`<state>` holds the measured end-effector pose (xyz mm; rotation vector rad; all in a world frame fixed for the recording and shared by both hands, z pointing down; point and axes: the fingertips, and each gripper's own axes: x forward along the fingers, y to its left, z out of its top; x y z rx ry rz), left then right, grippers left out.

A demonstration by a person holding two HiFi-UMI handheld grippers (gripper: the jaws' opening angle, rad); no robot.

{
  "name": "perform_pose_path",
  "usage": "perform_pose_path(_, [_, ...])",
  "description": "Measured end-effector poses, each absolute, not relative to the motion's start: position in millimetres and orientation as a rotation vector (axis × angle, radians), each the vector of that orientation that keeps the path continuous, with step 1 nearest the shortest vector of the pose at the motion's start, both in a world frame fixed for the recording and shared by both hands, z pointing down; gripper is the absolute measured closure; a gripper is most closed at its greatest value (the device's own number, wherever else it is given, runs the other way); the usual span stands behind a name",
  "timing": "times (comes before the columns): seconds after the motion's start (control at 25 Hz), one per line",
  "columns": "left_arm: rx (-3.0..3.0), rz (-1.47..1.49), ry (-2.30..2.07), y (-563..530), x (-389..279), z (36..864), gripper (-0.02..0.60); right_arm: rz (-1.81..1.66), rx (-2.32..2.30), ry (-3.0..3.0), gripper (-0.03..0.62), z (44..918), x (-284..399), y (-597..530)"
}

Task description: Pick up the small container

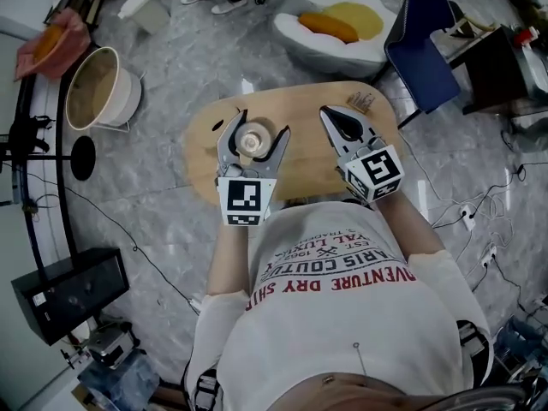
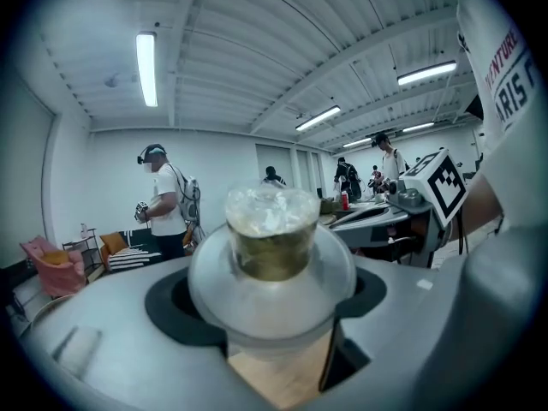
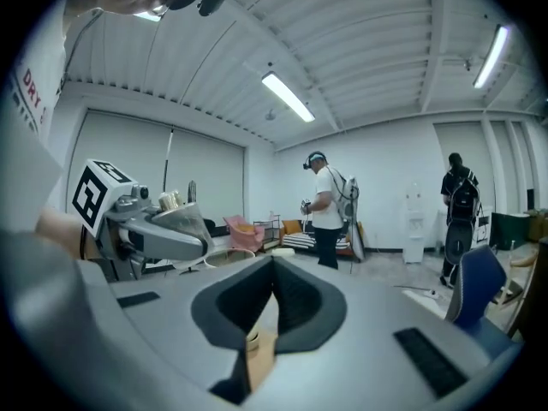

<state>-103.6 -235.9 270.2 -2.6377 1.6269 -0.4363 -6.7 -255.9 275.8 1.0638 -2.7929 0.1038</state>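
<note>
The small container (image 1: 253,140) is a clear round tub with a clear lid and something brownish inside. It stands between the jaws of my left gripper (image 1: 261,127) over the oval wooden table (image 1: 205,148). In the left gripper view the container (image 2: 272,229) fills the gap, and both black pads (image 2: 171,302) touch its wide rim. My left gripper (image 2: 272,296) is shut on it. I cannot tell whether it is off the table. My right gripper (image 1: 330,116) hovers over the table's right half, its jaws meeting at the tips with nothing held. The right gripper (image 3: 272,268) looks the same in its own view.
A small brown object (image 1: 360,102) lies at the table's far right edge. On the floor around are a white tub (image 1: 98,88), a beanbag with a yellow cushion (image 1: 338,24), a blue chair (image 1: 424,45) and a black box (image 1: 68,291). People stand in the room behind.
</note>
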Motion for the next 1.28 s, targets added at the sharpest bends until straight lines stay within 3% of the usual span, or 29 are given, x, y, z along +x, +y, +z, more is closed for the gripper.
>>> perform_pose_path(0.48, [-2.537, -0.37, 1.66, -224.7, -150.5, 218.6, 0.239, -0.073, 1.12, -2.855, 0.588, 229.7, -29.4, -248.4])
perform_pose_path(1.28, [-2.514, -0.39, 1.669, -219.9, -169.2, 225.3, 0.239, -0.07, 1.133, -2.845, 0.588, 233.3, -47.2, -237.1])
